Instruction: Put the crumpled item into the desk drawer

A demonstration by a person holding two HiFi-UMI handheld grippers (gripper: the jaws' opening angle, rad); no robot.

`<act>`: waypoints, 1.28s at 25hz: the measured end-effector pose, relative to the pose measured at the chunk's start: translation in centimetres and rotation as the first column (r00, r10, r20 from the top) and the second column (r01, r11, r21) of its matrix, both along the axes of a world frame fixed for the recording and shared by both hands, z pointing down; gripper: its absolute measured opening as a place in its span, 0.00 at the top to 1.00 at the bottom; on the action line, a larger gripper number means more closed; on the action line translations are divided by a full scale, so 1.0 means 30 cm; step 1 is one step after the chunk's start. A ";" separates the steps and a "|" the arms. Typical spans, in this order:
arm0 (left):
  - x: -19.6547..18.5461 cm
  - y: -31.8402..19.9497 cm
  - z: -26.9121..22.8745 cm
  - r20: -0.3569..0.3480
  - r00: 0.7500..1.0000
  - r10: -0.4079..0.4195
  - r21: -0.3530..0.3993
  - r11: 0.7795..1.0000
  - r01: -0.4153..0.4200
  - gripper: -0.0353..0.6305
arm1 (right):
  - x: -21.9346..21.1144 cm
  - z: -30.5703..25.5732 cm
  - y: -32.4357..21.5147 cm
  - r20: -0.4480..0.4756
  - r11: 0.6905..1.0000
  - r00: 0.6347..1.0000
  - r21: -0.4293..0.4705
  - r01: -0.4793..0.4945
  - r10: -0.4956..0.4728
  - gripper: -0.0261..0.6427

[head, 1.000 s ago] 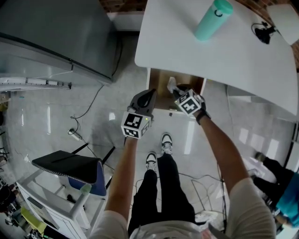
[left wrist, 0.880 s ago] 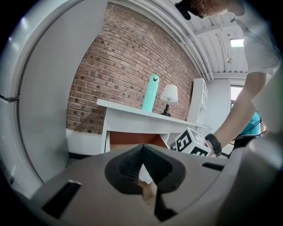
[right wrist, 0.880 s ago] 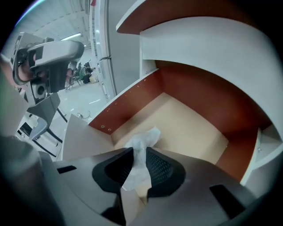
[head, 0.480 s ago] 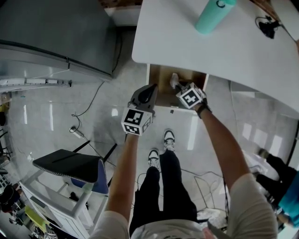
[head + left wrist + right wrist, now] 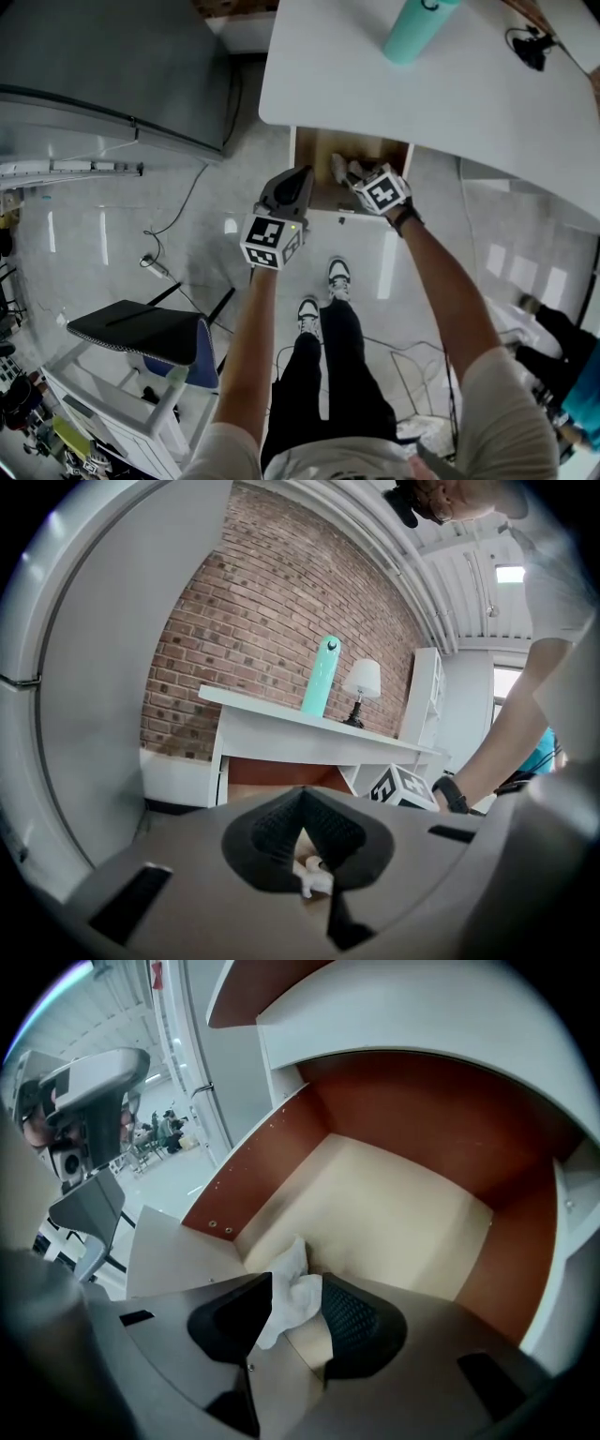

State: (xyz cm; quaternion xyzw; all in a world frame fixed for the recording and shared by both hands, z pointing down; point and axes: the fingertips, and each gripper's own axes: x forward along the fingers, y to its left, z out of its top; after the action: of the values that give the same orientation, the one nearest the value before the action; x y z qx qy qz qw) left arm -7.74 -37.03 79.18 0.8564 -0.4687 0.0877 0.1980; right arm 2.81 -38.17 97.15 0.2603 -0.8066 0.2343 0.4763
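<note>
The crumpled white item (image 5: 340, 169) lies in the open desk drawer (image 5: 312, 156), near its front left corner. My right gripper (image 5: 356, 176) points steeply down into the drawer. Its jaws have just been opening and stand apart. In the right gripper view the crumpled item (image 5: 292, 1294) sits loose between the black pads (image 5: 361, 1324) of the right gripper (image 5: 298, 1311), resting on the drawer floor (image 5: 384, 1206). My left gripper (image 5: 301, 178) hovers at the drawer's left front, shut and empty. In its own view the left gripper (image 5: 304, 797) faces the drawer, and the crumpled item (image 5: 315, 875) shows below its tips.
The white desk top (image 5: 450, 94) overhangs the drawer and carries a teal bottle (image 5: 412, 26). A grey cabinet (image 5: 112, 66) stands to the left and a dark chair (image 5: 141, 333) at lower left. The person's legs and shoes (image 5: 323, 300) are below the drawer front.
The right gripper has shifted slightly over the drawer and rolled a little. The crumpled item now sits lower in the drawer beside its tips. The left gripper has kept still.
</note>
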 end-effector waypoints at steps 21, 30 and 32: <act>-0.004 0.064 -0.151 -0.044 0.998 -0.045 -0.007 0.999 0.044 0.95 | 0.065 -0.300 0.017 0.078 0.982 0.991 0.145 -0.121 0.110 0.74; 0.032 0.101 -0.332 -0.050 0.998 -0.022 0.018 1.000 0.023 0.95 | 0.090 -0.530 0.068 0.151 0.954 0.970 0.208 -0.218 0.189 0.74; 0.039 0.114 -0.385 -0.055 0.998 -0.021 0.030 0.999 0.023 0.95 | 0.085 -0.602 0.079 0.203 0.939 0.954 0.220 -0.262 0.219 0.74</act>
State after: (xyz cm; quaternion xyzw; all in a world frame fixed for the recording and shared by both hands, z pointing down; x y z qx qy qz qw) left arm -6.56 -33.62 67.63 0.8562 -0.4738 0.0549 0.1987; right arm 5.36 -35.81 79.08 0.3924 -0.8299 0.2115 0.3354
